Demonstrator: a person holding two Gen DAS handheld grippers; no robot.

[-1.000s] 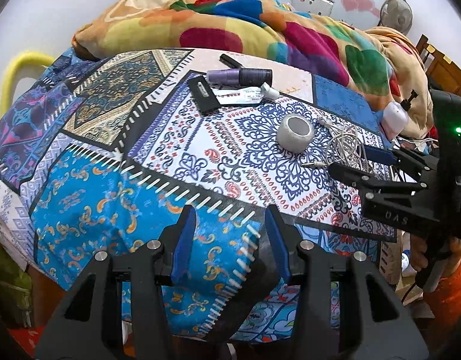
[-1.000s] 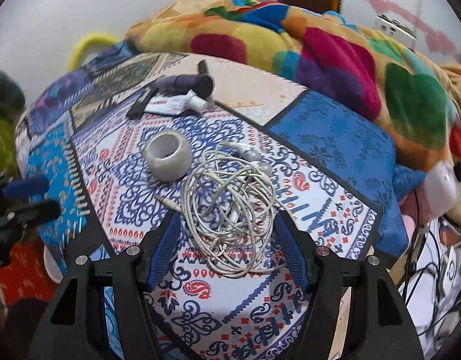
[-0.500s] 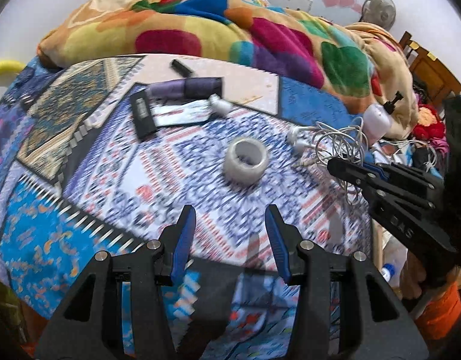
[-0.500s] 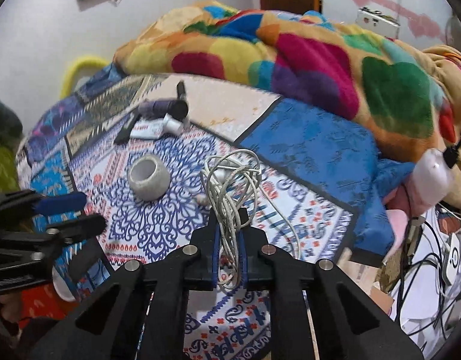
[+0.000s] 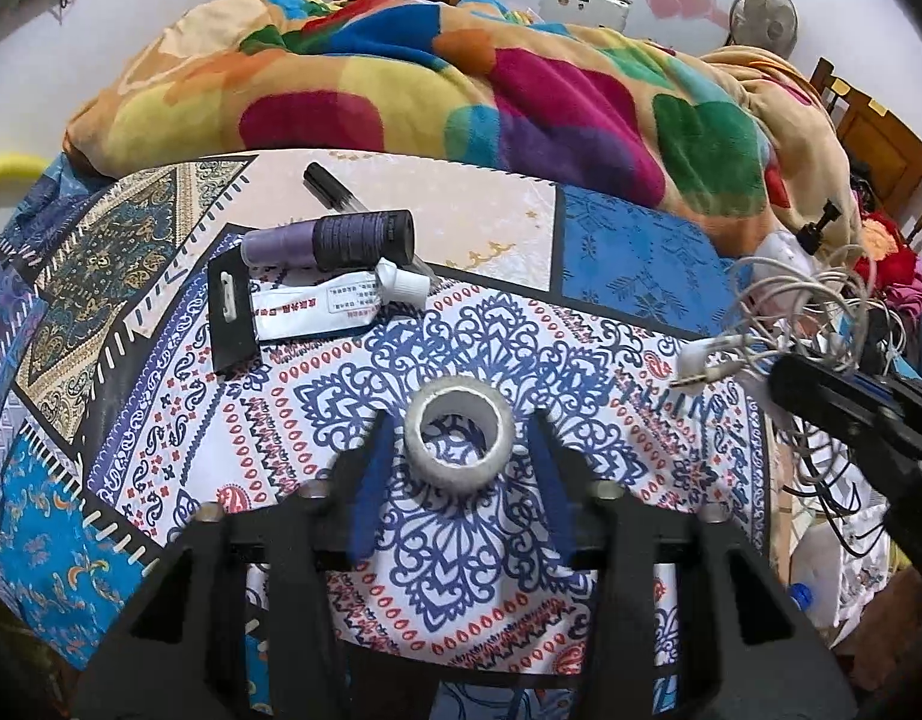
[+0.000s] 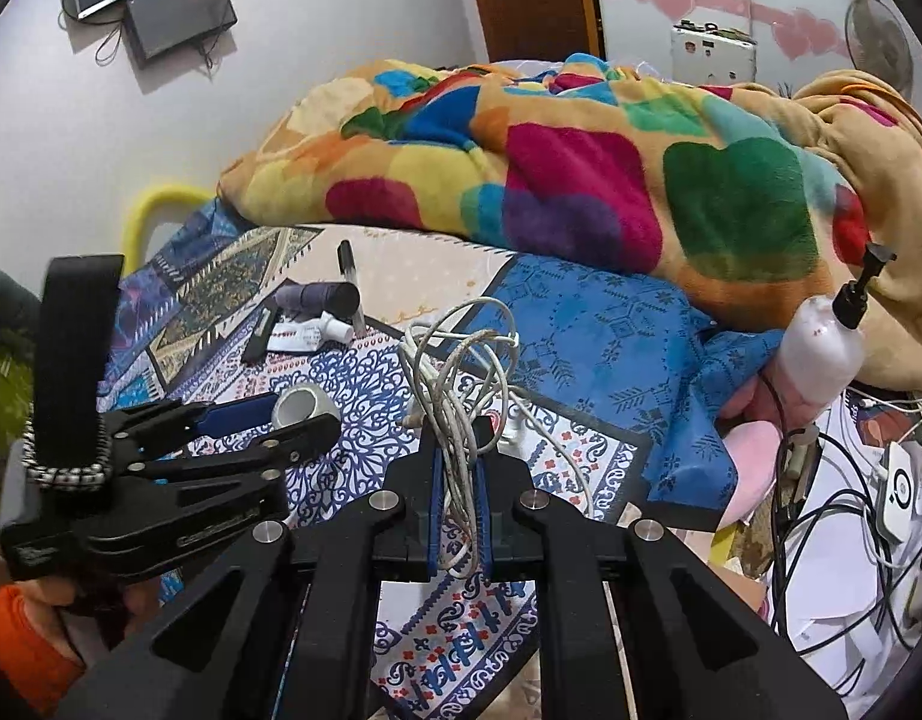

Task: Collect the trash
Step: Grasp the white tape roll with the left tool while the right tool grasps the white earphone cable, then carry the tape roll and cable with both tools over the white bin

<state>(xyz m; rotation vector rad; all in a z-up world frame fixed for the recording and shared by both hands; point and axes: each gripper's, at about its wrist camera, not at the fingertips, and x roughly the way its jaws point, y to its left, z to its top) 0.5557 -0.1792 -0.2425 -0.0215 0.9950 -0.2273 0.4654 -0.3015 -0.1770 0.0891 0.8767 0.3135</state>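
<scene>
A grey tape roll lies on the patterned bedsheet. My left gripper is open with its two fingers on either side of the roll; it also shows in the right wrist view. My right gripper is shut on a bundle of white cable and holds it above the bed; the cable also shows at the right of the left wrist view. Farther back lie a white tube, a purple-black cylinder, a flat black piece and a pen.
A colourful blanket is heaped along the back of the bed. A pump bottle leans at the bed's right edge. Cables and clutter lie beside the bed on the right. A yellow bar stands at the left.
My left gripper has moved forward across the bed until its open fingers straddle the tape roll. My right gripper closed on the cable bundle and lifted it off the sheet.
</scene>
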